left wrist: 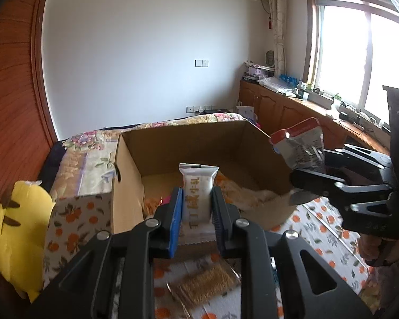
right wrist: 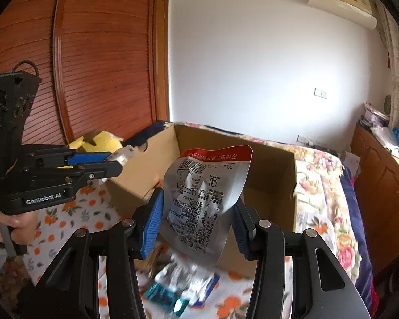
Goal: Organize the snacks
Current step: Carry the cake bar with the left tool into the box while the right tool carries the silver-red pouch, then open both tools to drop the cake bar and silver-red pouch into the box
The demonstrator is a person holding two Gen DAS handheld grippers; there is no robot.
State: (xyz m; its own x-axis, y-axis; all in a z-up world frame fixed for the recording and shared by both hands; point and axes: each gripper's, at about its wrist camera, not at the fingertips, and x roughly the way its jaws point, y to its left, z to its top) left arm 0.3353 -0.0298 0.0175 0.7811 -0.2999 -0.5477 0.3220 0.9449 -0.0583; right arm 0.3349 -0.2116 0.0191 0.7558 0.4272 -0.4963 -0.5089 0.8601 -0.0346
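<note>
The left hand-held gripper [left wrist: 196,207] is pinching a small white snack packet [left wrist: 197,189] with gold Chinese lettering between its blue pads, holding it upright just in front of the open cardboard box [left wrist: 127,186], at the box's near edge. The right hand-held gripper [right wrist: 196,223] is gripping a silver foil snack pouch [right wrist: 203,199] with a red top band and a printed barcode; the pouch is standing tilted between the fingers, just in front of the cardboard box's near right corner. In the left wrist view that same pouch is hanging at the box's right-hand wall, above its rim. The box is sitting on a cloth printed with oranges [left wrist: 321,220], and a few pale and orange wrappers [left wrist: 242,191] are lying on its floor, too blurred to name. In front of the box, below the left gripper, a clear-wrapped brown snack bar [left wrist: 207,284] is lying on the cloth. Below the right gripper, a blurred cluster of blue, teal and white packets [right wrist: 183,284] is lying on the cloth. A yellow plush toy [left wrist: 18,234] is resting to the left of the box.
</note>
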